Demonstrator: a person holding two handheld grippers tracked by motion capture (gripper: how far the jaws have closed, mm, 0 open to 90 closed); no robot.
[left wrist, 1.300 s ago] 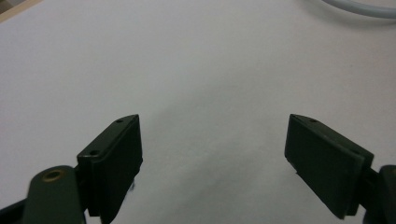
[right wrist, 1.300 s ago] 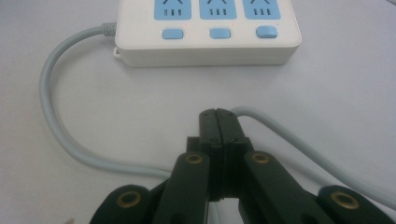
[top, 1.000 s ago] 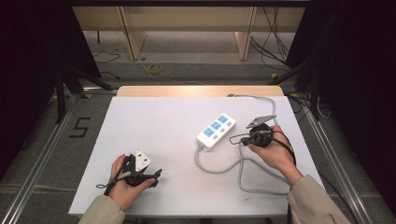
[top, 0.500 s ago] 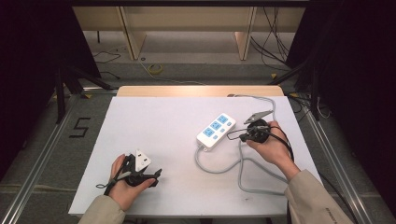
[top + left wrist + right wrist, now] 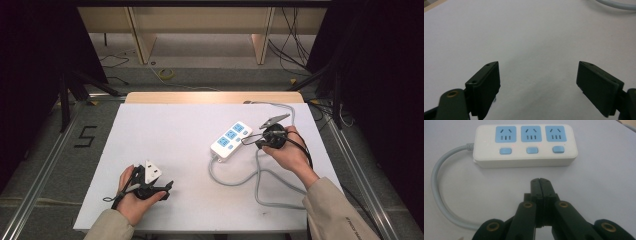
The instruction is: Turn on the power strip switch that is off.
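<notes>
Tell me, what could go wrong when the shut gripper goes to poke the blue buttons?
The right gripper is shut and points at the power strip. Its tip looks wider than one blue button, so it might hit the socket above. The strip lies loose on the table, so a push could slide it. The grey cable loops near the right hand and could snag.
</notes>
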